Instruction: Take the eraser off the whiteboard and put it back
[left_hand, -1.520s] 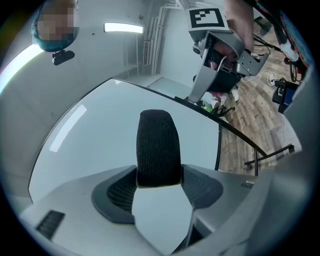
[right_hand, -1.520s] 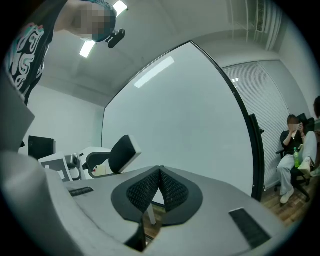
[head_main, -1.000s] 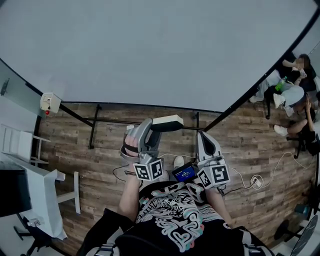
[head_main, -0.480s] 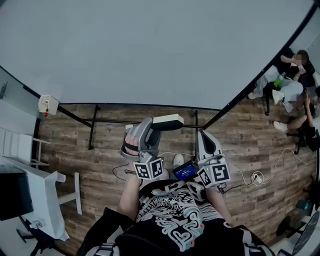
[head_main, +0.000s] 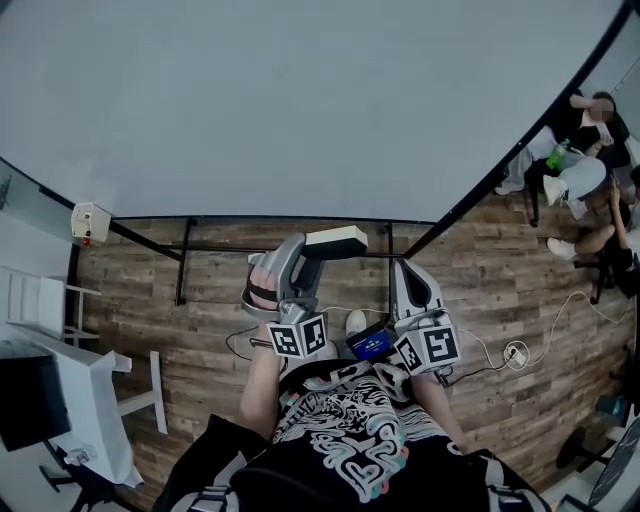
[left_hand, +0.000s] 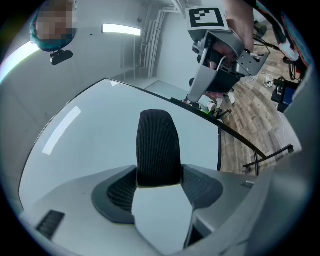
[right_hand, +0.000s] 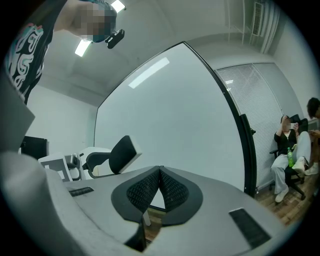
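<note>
Gripping one eraser (left_hand: 157, 140), the left tongs (left_hand: 159, 175) face one whiteboard (head_main: 300, 100); the right tongs (right_hand: 160, 169) sit pinched together, empty

Floor: dark wood-look planks (head_main: 200, 300) across the lower half of the head view. A power strip (head_main: 512, 357) and white cable lie on the planks, centre right. White desk (head_main: 95, 385), lower left. White wall box (head_main: 88, 221) with red button, left edge. Seated people (head_main: 585, 185), upper right. Ceiling strip light (left_hand: 121, 30) lit, upper left of left gripper view. Slatted blinds (right_hand: 252, 95), right side of right gripper view.
</note>
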